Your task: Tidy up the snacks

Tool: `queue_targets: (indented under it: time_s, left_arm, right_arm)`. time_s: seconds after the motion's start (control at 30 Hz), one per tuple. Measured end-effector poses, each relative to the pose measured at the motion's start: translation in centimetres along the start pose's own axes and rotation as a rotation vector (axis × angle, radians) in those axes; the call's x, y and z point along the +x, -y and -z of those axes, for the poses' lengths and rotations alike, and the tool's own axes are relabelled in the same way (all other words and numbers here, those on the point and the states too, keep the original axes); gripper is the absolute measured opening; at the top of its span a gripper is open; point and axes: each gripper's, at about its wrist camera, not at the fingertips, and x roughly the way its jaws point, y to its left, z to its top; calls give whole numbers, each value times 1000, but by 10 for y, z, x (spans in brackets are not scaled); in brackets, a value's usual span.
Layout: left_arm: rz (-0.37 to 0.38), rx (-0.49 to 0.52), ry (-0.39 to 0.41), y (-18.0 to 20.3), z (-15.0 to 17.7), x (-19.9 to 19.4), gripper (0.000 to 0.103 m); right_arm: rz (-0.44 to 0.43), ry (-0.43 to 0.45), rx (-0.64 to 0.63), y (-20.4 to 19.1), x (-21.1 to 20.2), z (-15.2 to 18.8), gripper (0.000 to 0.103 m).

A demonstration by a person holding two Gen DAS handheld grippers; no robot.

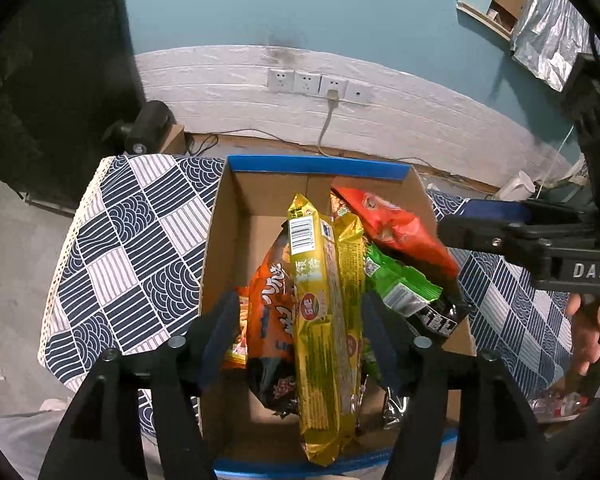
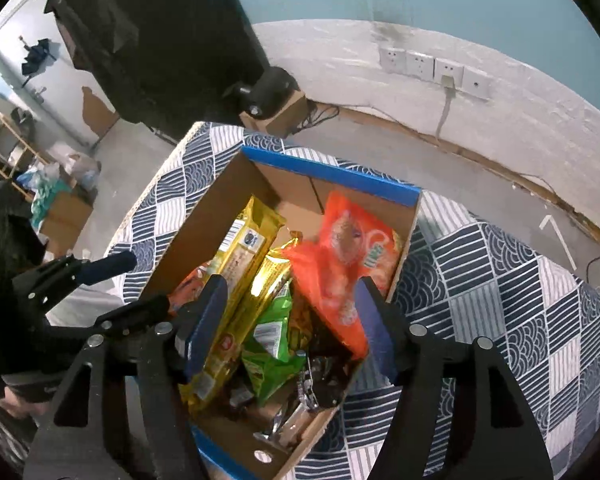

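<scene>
Matt brown cardboard box [image 1: 236, 216] with smooth blue tape on its rim; glossy, crinkled foil-plastic snack packets [image 1: 324, 320] inside; a woven patterned cloth [image 1: 132, 248] covers the desk; both grippers are matt black plastic with blue pads [image 2: 204, 320]

Lettering "DAS": white capitals on black body of right gripper [image 1: 480, 236]. Snack packet print: not legible.

Left claw [image 1: 300, 344]: black plastic frame, blue pads, silver screw heads.
Right claw [image 2: 290, 324]: black frame, blue pads; white "DAS" lettering.
Right hand [image 1: 592, 328]: bare skin.
</scene>
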Motion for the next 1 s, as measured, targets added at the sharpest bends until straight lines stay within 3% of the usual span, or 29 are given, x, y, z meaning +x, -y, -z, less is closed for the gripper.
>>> queue_targets:
  time_s: [0.17, 0.37, 0.5, 0.7, 0.8, 1.0]
  left_arm:
    - [11, 8, 17, 3, 4, -12, 67]
    - [-9, 34, 56, 9, 11, -33, 75]
    - [-20, 50, 98, 13, 14, -50, 80]
    - [-46, 90, 164, 26, 18, -74, 81]
    - [-50, 107, 199, 34, 20, -85, 88]
    - [-82, 152, 254, 44, 22, -99, 89]
  right_arm:
    - [12, 25, -12, -3, -19, 9, 70]
    - [44, 59, -31, -5, -42, 23, 70]
    - [73, 96, -32, -2, -59, 34, 70]
    - [123, 167, -39, 5, -86, 49, 71]
    - [147, 201, -54, 5, -97, 55, 70]
    - [172, 254, -96, 0, -117, 61, 72]
